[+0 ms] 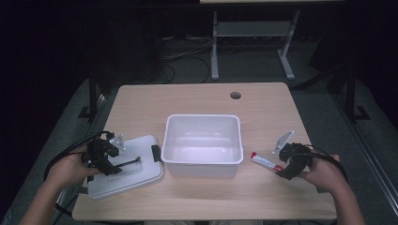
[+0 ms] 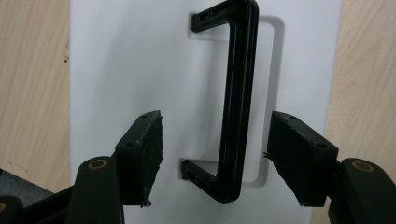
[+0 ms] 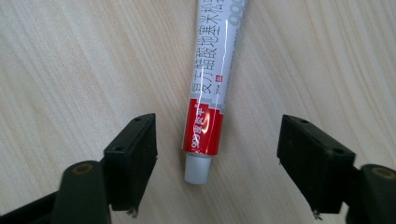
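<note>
Fingers (image 3: 135,154) of the right gripper (image 3: 217,163) stand apart on either side of one tube (image 3: 210,93), touching neither flank of it. That tube, red and white with a white cap, lies flat on the bench (image 1: 263,101), cap end toward the gripper, just to the right of the tub (image 1: 202,161). From the high view the right gripper (image 1: 284,171) sits at the tube's (image 1: 265,162) near end, in the person's right hand (image 1: 324,173).

On the other side, the left gripper (image 2: 215,158) hangs over one white lid (image 2: 121,60) that lies flat on the bench, left of the tub and just beside it. Its fingers (image 2: 142,154) are also apart, straddling the lid's single black handle (image 2: 238,102) without pressing on it. The left hand (image 1: 70,166) holds that gripper (image 1: 109,164) over the lid (image 1: 141,173).

Between the two stands one white tub, open on top. Two grippers, one tube, one lid, one tub in all.
</note>
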Motion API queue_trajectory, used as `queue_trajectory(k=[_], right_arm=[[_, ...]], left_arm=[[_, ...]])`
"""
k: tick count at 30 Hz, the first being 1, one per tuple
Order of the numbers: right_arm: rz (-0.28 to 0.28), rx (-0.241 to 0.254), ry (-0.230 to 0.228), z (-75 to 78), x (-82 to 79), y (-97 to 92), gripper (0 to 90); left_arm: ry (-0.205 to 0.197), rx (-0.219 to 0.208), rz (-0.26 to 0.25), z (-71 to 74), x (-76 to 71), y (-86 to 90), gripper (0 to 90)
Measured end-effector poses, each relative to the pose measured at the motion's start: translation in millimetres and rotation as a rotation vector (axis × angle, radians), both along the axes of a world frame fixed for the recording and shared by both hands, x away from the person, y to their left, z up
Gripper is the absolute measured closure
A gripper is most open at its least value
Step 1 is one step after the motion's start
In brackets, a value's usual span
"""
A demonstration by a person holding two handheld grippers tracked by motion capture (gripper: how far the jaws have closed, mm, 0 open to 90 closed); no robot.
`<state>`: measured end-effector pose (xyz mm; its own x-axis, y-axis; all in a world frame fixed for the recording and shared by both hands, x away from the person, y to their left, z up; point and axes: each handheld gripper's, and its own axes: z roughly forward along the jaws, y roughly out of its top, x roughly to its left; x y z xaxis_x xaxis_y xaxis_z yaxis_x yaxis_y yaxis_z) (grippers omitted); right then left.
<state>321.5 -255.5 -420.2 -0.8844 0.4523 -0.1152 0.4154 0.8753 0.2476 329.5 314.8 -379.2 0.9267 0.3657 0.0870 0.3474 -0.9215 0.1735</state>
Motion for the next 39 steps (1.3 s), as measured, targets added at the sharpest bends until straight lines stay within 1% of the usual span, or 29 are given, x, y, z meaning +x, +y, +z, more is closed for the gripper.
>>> queue_trajectory(k=[5, 10, 23, 32, 39], right_arm=[[0.009, -0.014, 0.004, -0.9, 3.8, 2.6, 33.6], [0.023, -0.031, 0.024, -4.0, 6.6, 6.5, 37.8], [0.056, -0.056, 0.048, -9.2, 12.8, 14.6, 49.6], [0.064, -0.070, 0.061, -11.7, 14.6, 17.0, 56.0], [0.080, -0.085, 0.066, -13.5, 16.6, 19.6, 58.4]], left_arm=[[0.001, -0.001, 0.004, -0.6, -0.3, 1.3, 34.5], [-0.002, -0.003, 0.007, -0.1, -1.0, 3.8, 34.5], [0.000, -0.007, 0.014, -0.7, -1.6, 7.9, 34.5], [-0.001, -0.009, 0.015, 0.6, -2.1, 10.0, 34.5], [0.000, -0.010, 0.018, 0.0, -2.3, 11.1, 34.2]])
